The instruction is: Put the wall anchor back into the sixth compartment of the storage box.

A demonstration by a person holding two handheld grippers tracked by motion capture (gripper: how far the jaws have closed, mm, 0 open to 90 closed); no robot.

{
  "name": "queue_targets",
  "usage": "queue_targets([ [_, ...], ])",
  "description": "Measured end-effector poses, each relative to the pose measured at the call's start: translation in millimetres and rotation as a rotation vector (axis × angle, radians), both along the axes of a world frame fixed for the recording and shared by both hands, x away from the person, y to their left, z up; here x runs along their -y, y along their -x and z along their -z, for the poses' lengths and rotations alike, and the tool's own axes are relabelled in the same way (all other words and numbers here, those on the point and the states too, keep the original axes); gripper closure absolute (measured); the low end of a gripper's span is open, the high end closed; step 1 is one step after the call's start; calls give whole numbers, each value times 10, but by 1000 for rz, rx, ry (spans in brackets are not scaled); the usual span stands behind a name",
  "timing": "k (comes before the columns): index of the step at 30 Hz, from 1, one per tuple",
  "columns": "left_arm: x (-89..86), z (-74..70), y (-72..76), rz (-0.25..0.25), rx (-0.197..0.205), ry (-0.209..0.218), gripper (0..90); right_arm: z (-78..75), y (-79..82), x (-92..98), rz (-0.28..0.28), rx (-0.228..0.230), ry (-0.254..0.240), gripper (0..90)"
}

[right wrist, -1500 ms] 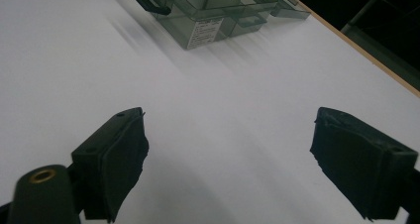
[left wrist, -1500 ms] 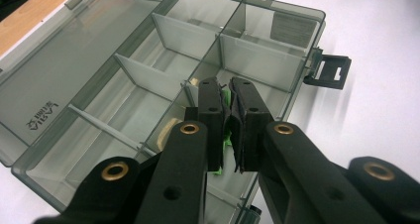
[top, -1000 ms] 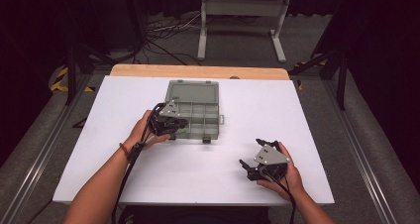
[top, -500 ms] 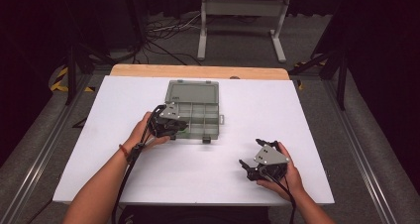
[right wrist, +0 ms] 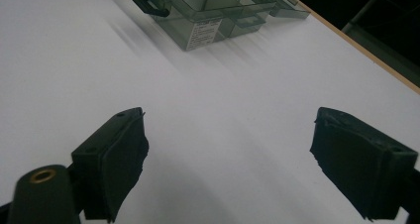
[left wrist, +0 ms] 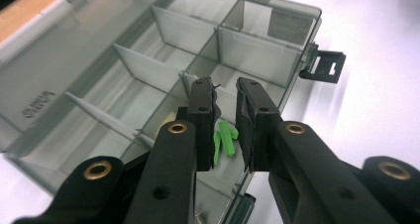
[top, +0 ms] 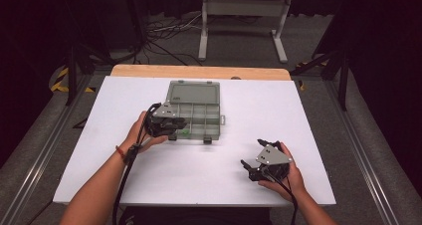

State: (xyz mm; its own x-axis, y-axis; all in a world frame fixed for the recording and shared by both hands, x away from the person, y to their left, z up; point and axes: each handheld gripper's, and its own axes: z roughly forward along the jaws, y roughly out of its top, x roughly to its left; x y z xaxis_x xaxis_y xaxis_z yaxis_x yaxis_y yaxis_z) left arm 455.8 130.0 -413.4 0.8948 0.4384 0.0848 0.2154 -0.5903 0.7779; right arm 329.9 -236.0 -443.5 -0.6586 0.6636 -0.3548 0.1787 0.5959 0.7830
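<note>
Left hand-held gripper poised over open grey translucent plastic compartment box on white bench, jaws just eased narrowly apart, small green plastic pieces loose below; right hand-held gripper wide open, empty, well apart.

A translucent smoke-grey organiser box, its dividers a paler grey and its latches dark grey, sits on a plain white table edged along the far side in light wood. Bright green pieces lie in one compartment, seen between the matt black jaws of the left gripper, which carry brass-coloured rivets. The right gripper is black too, topped by a grey plate. The floor is grey, with a yellow-and-black striped marking.
</note>
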Motion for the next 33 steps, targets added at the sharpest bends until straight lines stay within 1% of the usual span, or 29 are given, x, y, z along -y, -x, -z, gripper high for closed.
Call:
queue_targets([
  [1, -22, -15, 16, 1, 2, 10, 776, -1, -5, 5, 2, -4, -6, 144],
  [3, -71, -50, 54, -2, 22, 11, 764, -1, -16, 19, 10, -13, -21, 144],
  [4, -96, -64, 71, -4, 26, 14, 759, 0, -22, 25, 11, -17, -27, 144],
  [5, -126, -78, 95, -7, 32, 24, 758, -1, -26, 29, 14, -19, -29, 144],
  [6, -126, -78, 95, -7, 32, 24, 760, -3, -28, 32, 15, -19, -30, 144],
  [7, -174, -95, 135, -9, 50, 17, 760, -4, -27, 31, 14, -17, -32, 144],
  [10, -226, -98, 169, -15, 66, 10, 764, -6, -24, 29, 14, -15, -31, 145],
  [13, -301, -96, 208, -21, 68, 24, 760, -2, -28, 24, 14, -18, -30, 145],
  [16, -366, -100, 238, -29, 75, 28, 757, 1, -34, 23, 15, -20, -29, 145],
  [18, -407, -110, 256, -36, 89, 12, 752, 3, -42, 27, 18, -22, -34, 145],
  [20, -448, -115, 280, -39, 93, 20, 746, 2, -49, 34, 22, -28, -39, 145],
  [22, -487, -120, 308, -41, 106, 24, 742, -1, -57, 45, 27, -30, -46, 145],
  [23, -507, -119, 324, -44, 102, 34, 737, -3, -62, 50, 29, -31, -50, 145],
  [24, -529, -118, 337, -48, 108, 32, 739, -5, -66, 53, 32, -29, -55, 145],
  [25, -546, -116, 349, -50, 121, 24, 745, -8, -72, 57, 34, -29, -57, 145],
  [26, -565, -113, 357, -50, 125, 15, 750, -12, -78, 59, 37, -28, -59, 146],
  [28, -619, -107, 365, -55, 131, 30, 739, -19, -98, 65, 45, -23, -66, 146],
  [30, -670, -94, 366, -68, 134, 36, 726, -23, -129, 77, 59, -23, -75, 146],
  [33, -734, -64, 379, -77, 132, 48, 713, -34, -176, 102, 70, -23, -103, 145],
])
